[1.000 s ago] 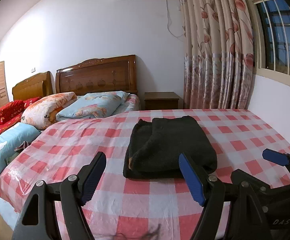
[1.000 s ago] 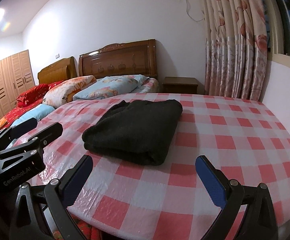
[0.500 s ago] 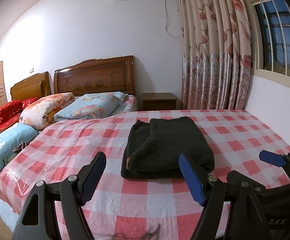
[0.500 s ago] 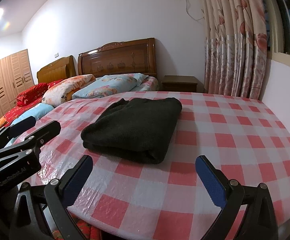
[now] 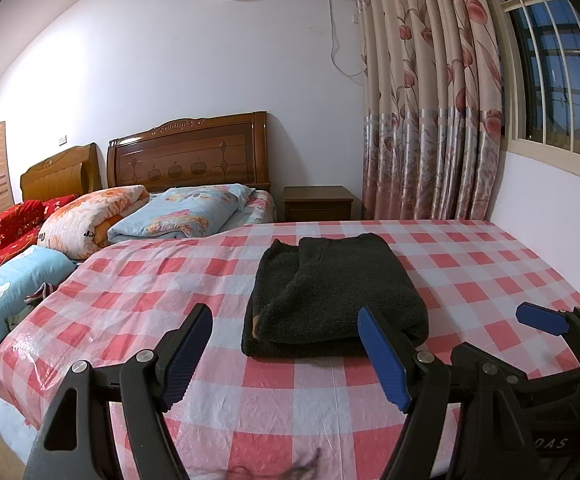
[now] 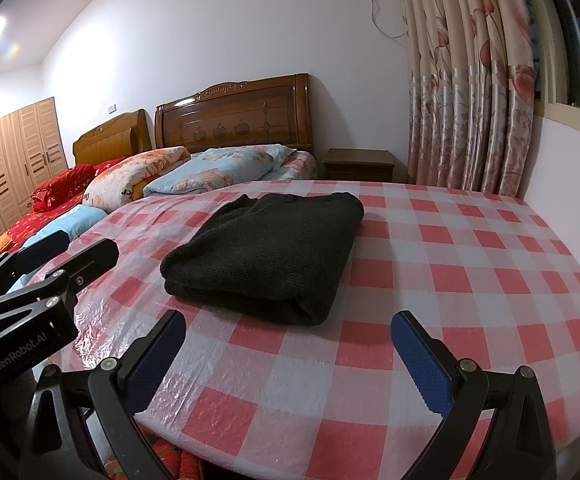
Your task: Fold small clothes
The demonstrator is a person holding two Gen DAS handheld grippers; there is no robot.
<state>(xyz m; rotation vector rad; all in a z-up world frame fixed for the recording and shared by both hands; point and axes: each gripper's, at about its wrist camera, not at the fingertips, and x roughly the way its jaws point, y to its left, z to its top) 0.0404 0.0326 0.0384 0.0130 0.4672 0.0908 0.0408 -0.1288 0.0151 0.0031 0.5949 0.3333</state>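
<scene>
A dark knitted garment point(image 5: 331, 298) lies folded in a thick rectangle on the red-and-white checked plastic cloth point(image 5: 150, 280); it also shows in the right wrist view point(image 6: 270, 256). My left gripper point(image 5: 286, 354) is open and empty, held back from the garment's near edge. My right gripper point(image 6: 290, 360) is open and empty, also short of the garment. The right gripper shows at the lower right of the left wrist view point(image 5: 541, 320), and the left gripper at the left of the right wrist view point(image 6: 50, 264).
Folded quilts and pillows point(image 5: 90, 220) lie on beds with wooden headboards point(image 5: 188, 156) beyond the table. A nightstand point(image 5: 317, 202) stands by the flowered curtain point(image 5: 429, 120). A white wall runs along the right. Wardrobes point(image 6: 10, 160) stand far left.
Both grippers have drawn back a little and lifted slightly; the garment looks a bit further away. The garment has not moved.
</scene>
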